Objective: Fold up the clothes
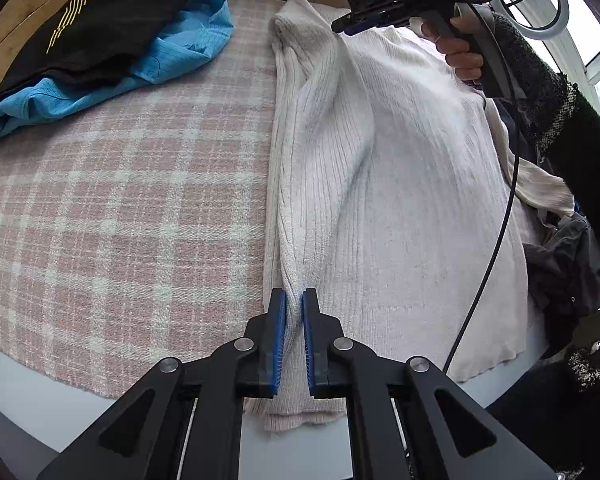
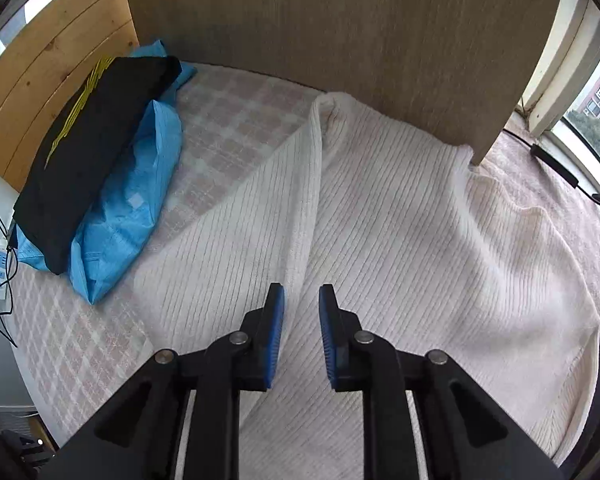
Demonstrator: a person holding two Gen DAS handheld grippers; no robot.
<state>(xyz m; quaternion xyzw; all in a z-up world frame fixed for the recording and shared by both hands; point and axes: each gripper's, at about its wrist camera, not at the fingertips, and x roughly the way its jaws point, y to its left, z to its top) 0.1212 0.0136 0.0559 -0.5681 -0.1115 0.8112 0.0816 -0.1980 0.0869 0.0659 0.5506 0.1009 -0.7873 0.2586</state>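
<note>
- Soft daylight enters from windows [image 2: 592,96] right of the fingers; it glares white in the left view.
- Ahead of the fingers, sweater [image 1: 380,160] folds cast gentle grey shadows.
- Both views bend strongly at dark, vignetted edges.
- Focus stays sharp near the fingers.

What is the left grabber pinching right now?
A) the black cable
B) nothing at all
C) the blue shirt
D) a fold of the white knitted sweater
D: in the left wrist view the left gripper has its blue pads closed on a raised ridge of the white sweater, while the blue shirt lies far off under a black garment.
</note>
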